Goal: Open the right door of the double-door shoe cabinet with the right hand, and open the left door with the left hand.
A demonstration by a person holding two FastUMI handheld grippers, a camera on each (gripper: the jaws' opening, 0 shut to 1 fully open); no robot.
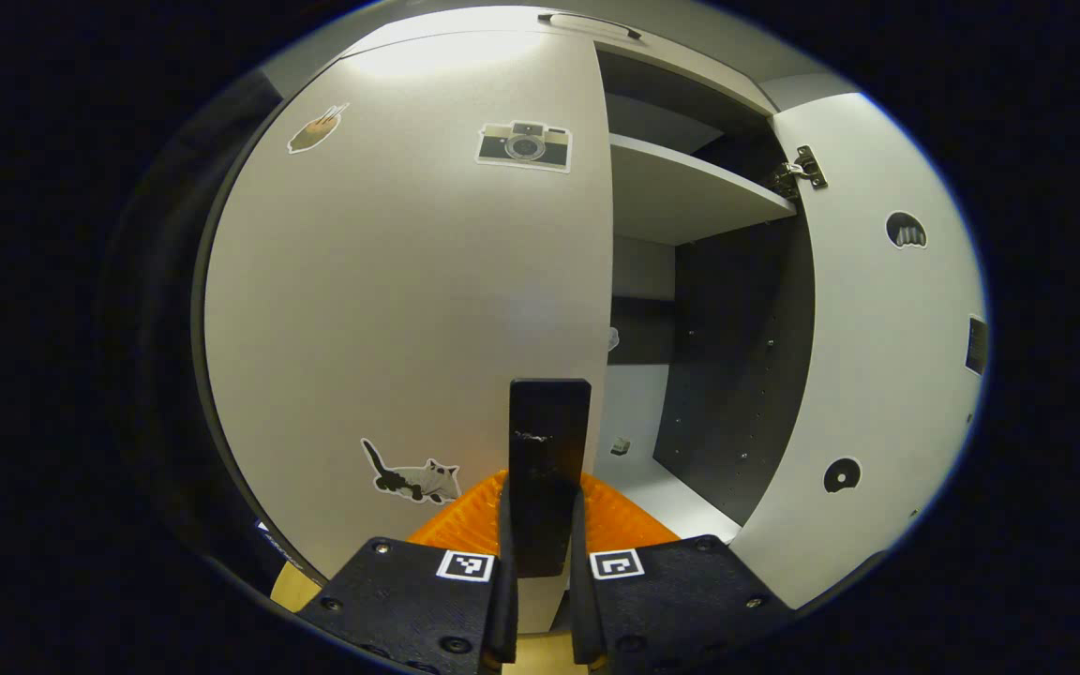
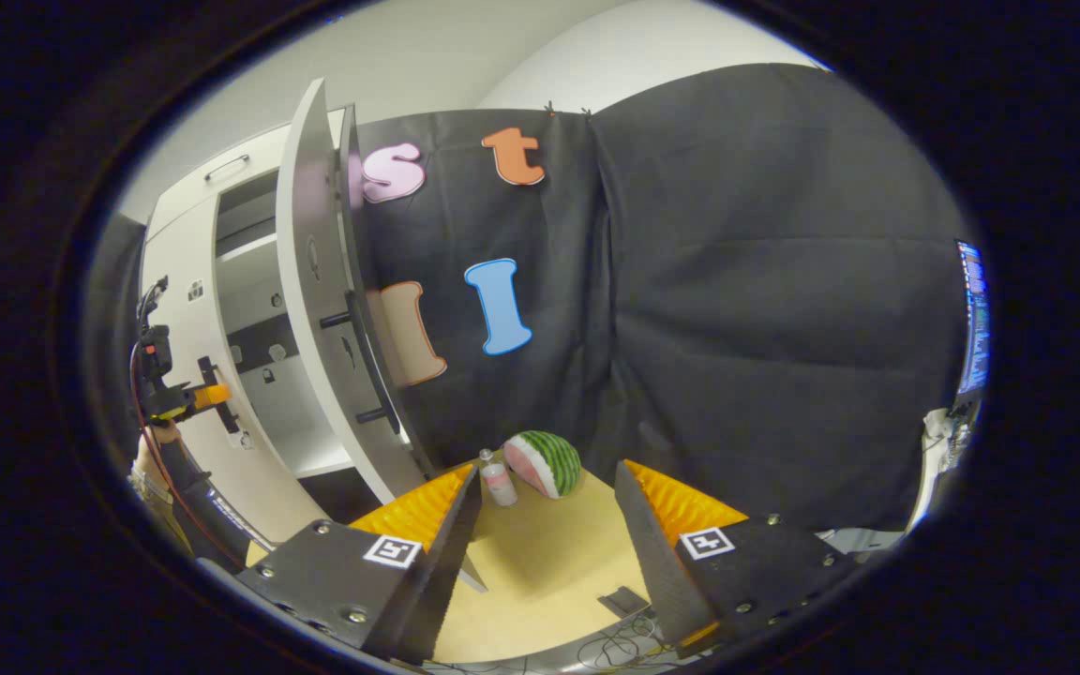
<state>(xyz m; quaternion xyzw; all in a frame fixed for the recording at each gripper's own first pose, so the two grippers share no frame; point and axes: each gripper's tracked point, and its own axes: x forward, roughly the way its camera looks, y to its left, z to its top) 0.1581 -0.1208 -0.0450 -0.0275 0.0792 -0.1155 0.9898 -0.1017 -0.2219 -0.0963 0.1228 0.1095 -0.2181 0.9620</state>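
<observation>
One small object (image 1: 621, 446) on shoe cabinet (image 1: 690, 187) floor; upper shelf (image 1: 681, 187) bare

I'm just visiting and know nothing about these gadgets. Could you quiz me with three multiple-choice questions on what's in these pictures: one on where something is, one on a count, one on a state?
1. Where is the cat sticker?
A. low on the left door
B. on the shelf
C. on the watermelon

2. How many stickers show on the left door's front?
A. one
B. three
C. six

3. What state is the right door in?
A. closed
B. swung open
C. removed

Answers: 1 A, it sits near the door's bottom. 2 B, a cat, a camera sticker and one more at upper left. 3 B, the shelf and inside show.
</observation>
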